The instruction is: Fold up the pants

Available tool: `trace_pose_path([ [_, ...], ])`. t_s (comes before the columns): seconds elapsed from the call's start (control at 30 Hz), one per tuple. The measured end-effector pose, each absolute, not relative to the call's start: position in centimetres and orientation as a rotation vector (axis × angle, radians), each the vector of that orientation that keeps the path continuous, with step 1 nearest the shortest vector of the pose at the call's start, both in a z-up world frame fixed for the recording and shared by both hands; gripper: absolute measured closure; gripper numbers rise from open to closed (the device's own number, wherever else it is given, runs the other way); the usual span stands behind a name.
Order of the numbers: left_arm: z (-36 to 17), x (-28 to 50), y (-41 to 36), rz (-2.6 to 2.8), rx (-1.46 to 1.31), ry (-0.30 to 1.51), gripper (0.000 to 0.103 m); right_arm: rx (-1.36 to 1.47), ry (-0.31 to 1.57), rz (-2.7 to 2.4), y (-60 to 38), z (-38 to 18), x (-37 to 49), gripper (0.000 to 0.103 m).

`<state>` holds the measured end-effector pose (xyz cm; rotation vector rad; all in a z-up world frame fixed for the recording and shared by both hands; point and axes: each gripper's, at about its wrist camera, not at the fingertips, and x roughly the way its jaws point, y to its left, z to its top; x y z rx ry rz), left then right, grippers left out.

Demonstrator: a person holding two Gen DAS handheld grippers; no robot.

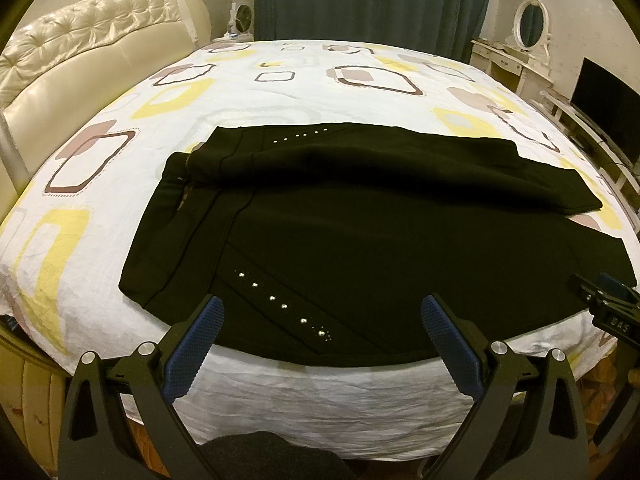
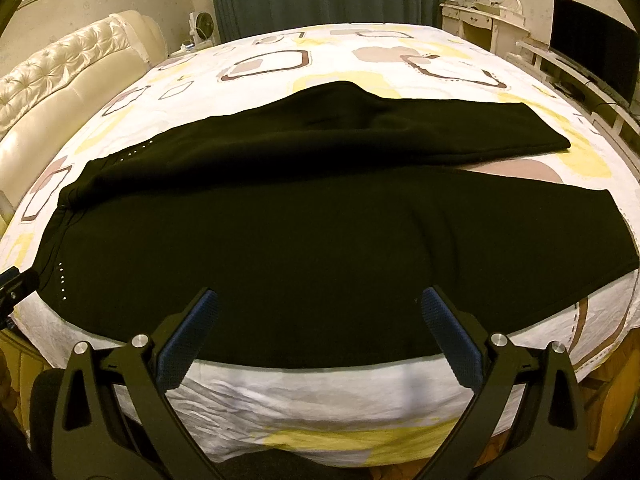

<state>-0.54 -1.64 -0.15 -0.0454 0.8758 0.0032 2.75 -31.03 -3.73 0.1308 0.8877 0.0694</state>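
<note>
Black pants (image 1: 340, 236) with rows of silver studs lie spread across the bed, waistband to the left, both legs running right; they also show in the right wrist view (image 2: 280, 220). The far leg overlaps the near one. My left gripper (image 1: 320, 304) is open and empty, hovering over the near edge of the pants by the studs. My right gripper (image 2: 316, 300) is open and empty over the near leg's front edge. The right gripper also shows at the right edge of the left wrist view (image 1: 608, 300); the left gripper shows at the left edge of the right wrist view (image 2: 16, 284).
The bed (image 1: 280, 80) has a white sheet with yellow and brown squares and a cream tufted headboard (image 1: 80, 48) at the left. Dark curtains (image 1: 372, 0) hang behind. A white dresser with an oval mirror (image 1: 530, 24) and a TV (image 1: 608, 108) stand at the right.
</note>
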Motion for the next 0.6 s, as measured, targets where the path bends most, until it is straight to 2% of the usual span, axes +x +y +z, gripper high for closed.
trace_pose_path([
  [0.13,0.7,0.4,-0.2,-0.079,-0.065,0.882,0.004,0.182,0.891,0.192,-31.7,-2.8,3.9,0.002],
  [0.23,1.3,1.8,3.1,-0.182,-0.112,0.909,0.004,0.255,0.864,0.358,-32.6,-1.1,5.8,0.002],
  [0.37,2.2,5.2,8.0,-0.15,-0.041,0.865,0.004,0.24,0.852,0.501,-32.5,1.4,10.7,0.002],
  [0.6,0.4,18.6,16.4,-0.184,-0.087,0.961,0.005,0.068,0.936,0.599,-29.7,2.1,23.3,0.002],
])
